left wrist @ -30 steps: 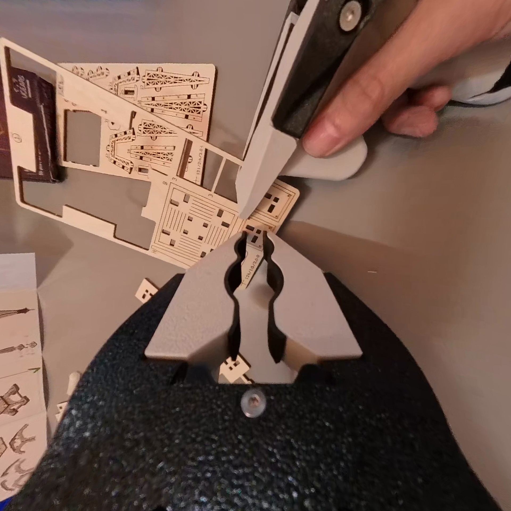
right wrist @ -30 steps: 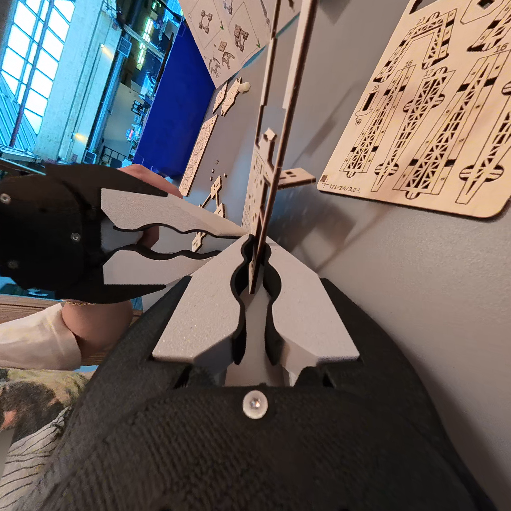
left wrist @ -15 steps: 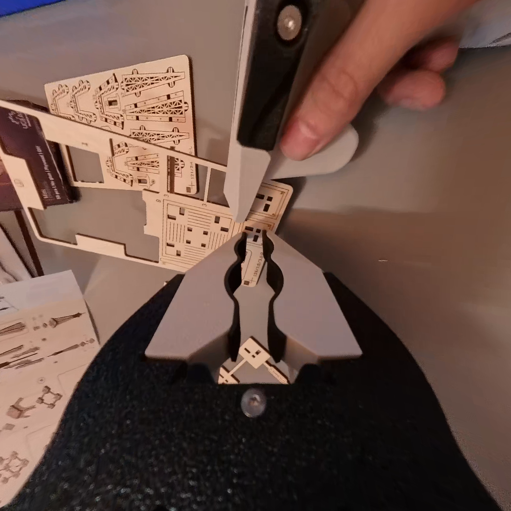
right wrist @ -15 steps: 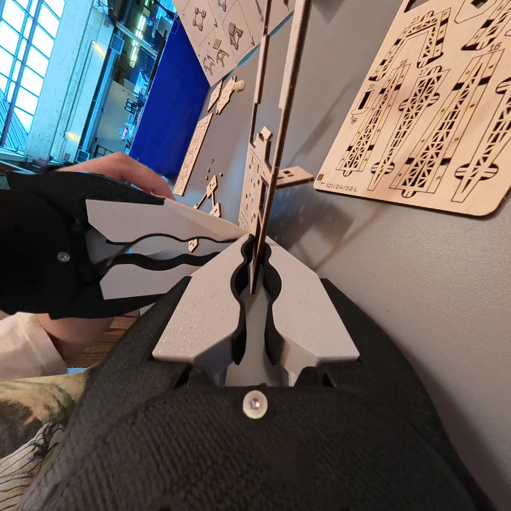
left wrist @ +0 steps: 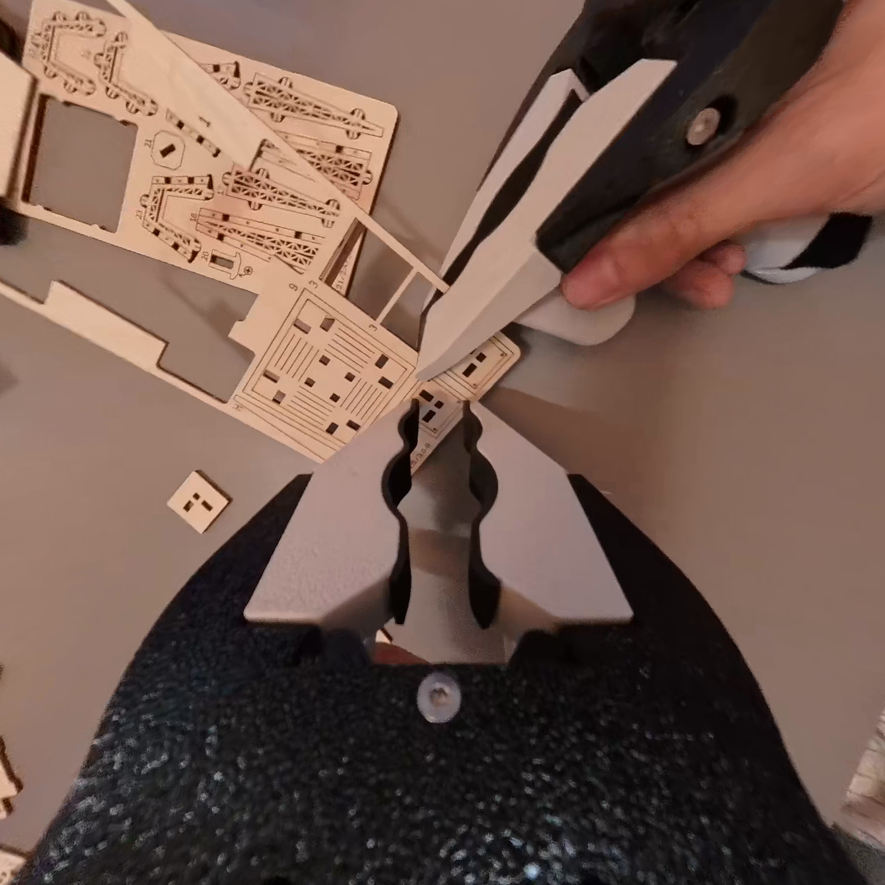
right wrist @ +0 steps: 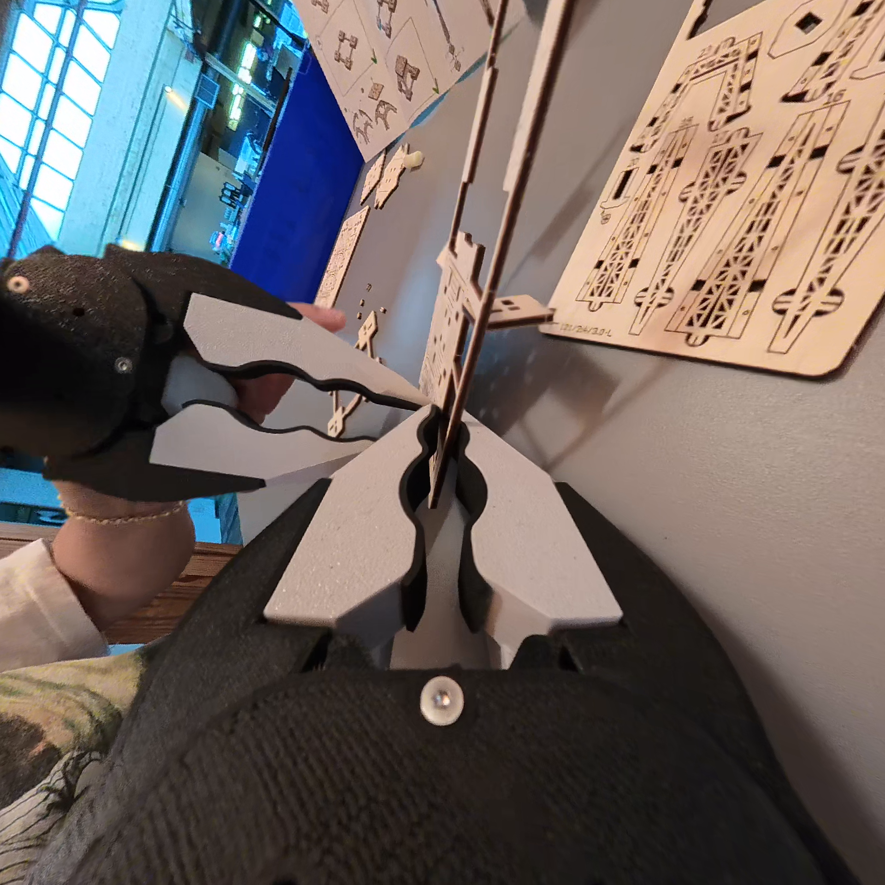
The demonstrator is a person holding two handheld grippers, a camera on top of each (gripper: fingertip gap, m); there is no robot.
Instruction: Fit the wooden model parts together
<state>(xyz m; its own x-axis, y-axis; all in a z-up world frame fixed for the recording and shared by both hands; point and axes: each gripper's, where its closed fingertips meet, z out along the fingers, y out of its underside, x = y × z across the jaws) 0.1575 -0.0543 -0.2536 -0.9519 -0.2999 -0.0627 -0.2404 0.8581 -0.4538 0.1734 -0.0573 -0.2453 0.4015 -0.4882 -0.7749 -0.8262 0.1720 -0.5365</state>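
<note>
Right hand-held gripper (right wrist: pixel 443 421) clamps wooden sheet (right wrist: pixel 483 239) edge-on | left hand-held gripper (left wrist: pixel 440 407) parted | sheet's far end cropped

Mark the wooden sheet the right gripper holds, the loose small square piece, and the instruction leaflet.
partly punched-out wooden sheet (left wrist: pixel 330 378): left wrist view, slotted square panel.
small square wooden piece (left wrist: pixel 198 501): left wrist view, its centre.
instruction leaflet (right wrist: pixel 383 72): right wrist view, printed middle.
right gripper (right wrist: pixel 445 421): right wrist view, between fingertips.

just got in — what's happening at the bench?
A person is working a wooden model kit with two handheld claws. The right claw is shut on the edge of a half-emptied wooden sheet, holding it tilted up off the grey table. The left claw is open at the sheet's corner. A small square piece lies loose nearby.
</note>
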